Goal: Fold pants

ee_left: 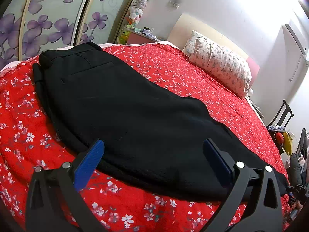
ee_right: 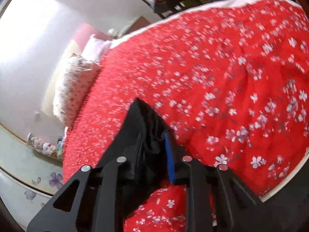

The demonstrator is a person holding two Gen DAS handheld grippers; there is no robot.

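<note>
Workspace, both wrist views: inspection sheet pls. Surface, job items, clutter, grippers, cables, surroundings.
Surface: red floral bedspread covering the bed, lightly rumpled.
Job's things: black pants lying flat on the bedspread, waistband at the far end, back pocket showing.
Clutter: patterned pillow at the headboard end; nothing else seen on the bed.
Grippers: left hand-held gripper open, fingers straddling the near part of the pants; right hand-held gripper closed on a bunched fold of black pants fabric.
Cables: nothing seen.
Surroundings: wardrobe doors with purple flowers, plush toys, dark chair, white wall.
</note>
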